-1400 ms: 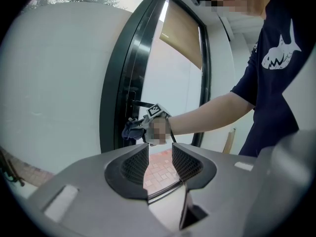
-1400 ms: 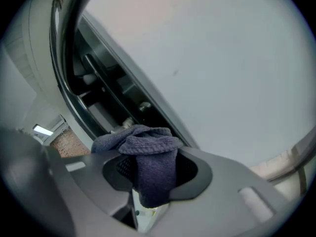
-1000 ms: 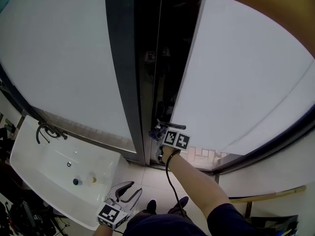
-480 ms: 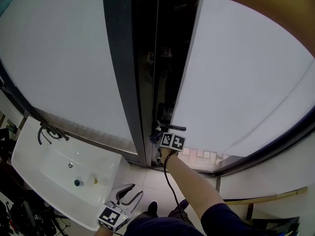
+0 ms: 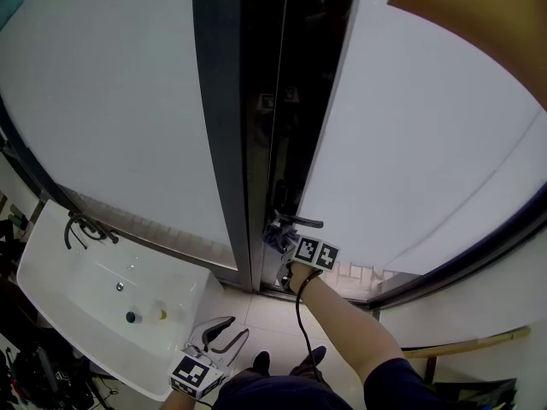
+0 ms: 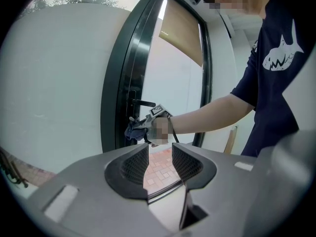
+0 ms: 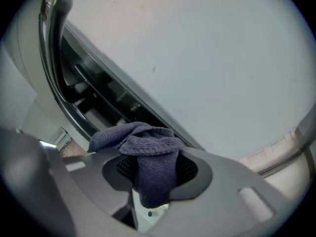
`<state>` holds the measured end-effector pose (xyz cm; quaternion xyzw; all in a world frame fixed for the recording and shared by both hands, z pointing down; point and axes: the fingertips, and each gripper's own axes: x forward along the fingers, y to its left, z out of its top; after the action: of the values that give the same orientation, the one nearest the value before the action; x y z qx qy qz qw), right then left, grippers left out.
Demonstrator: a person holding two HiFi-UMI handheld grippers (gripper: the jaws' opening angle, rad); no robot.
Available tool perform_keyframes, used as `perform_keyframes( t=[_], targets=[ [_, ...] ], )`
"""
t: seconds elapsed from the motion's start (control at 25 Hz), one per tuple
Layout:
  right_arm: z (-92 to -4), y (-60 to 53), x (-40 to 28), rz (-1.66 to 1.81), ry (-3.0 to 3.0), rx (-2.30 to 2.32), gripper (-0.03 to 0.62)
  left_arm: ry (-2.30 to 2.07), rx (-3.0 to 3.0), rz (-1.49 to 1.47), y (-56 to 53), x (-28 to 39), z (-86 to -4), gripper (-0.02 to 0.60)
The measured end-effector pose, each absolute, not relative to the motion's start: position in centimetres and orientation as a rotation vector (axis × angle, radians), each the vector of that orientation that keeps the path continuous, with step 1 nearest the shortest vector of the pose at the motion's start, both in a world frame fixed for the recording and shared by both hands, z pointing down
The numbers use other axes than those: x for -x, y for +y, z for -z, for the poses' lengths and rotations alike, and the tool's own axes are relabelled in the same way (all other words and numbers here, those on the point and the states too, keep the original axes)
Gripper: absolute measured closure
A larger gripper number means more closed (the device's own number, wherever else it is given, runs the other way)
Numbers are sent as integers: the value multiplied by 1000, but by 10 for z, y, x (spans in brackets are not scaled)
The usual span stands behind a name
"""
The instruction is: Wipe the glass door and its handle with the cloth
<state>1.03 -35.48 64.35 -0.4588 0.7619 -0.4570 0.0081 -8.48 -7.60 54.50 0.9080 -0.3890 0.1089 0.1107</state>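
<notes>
The frosted glass door (image 5: 427, 126) stands ajar in its black frame, with a black lever handle (image 5: 299, 222) at its edge. My right gripper (image 5: 286, 242) is just below the handle, shut on a blue-grey cloth (image 5: 276, 236) that lies against the door's edge. In the right gripper view the cloth (image 7: 148, 157) is bunched between the jaws, close to the glass door (image 7: 197, 58) and its dark edge. My left gripper (image 5: 218, 333) hangs low by the person's body, open and holding nothing. From the left gripper view, the cloth (image 6: 135, 130) and the handle (image 6: 143, 103) show at a distance.
A fixed frosted pane (image 5: 102, 101) and the black door post (image 5: 226, 143) are left of the gap. A white basin (image 5: 51, 306) with a black tap (image 5: 81, 227) stands at lower left. The person's shoes (image 5: 265, 359) are on the tiled floor below.
My right gripper with the cloth has shifted slightly right and down along the door's edge under the handle. The left gripper has stayed where it was.
</notes>
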Motion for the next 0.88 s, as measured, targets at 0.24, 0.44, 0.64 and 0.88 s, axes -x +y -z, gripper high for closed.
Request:
perform_keyframes(
  t=[0.24, 0.44, 0.64, 0.88],
  targets=[
    [-633, -364, -5, 1444, 2352, 1421, 448, -1114, -2693, -298, -82, 74, -536, 439],
    [-641, -370, 4, 1465, 2369, 1435, 448, -1125, -2659, -342, -86, 83, -553, 439],
    [-652, -372, 12, 1447, 2446, 1458, 444, -1125, -2656, -308, -92, 79, -543, 439],
    [-667, -374, 14, 1454, 2473, 1497, 447, -1118, -2656, -332, -91, 84, -554, 439]
  ],
)
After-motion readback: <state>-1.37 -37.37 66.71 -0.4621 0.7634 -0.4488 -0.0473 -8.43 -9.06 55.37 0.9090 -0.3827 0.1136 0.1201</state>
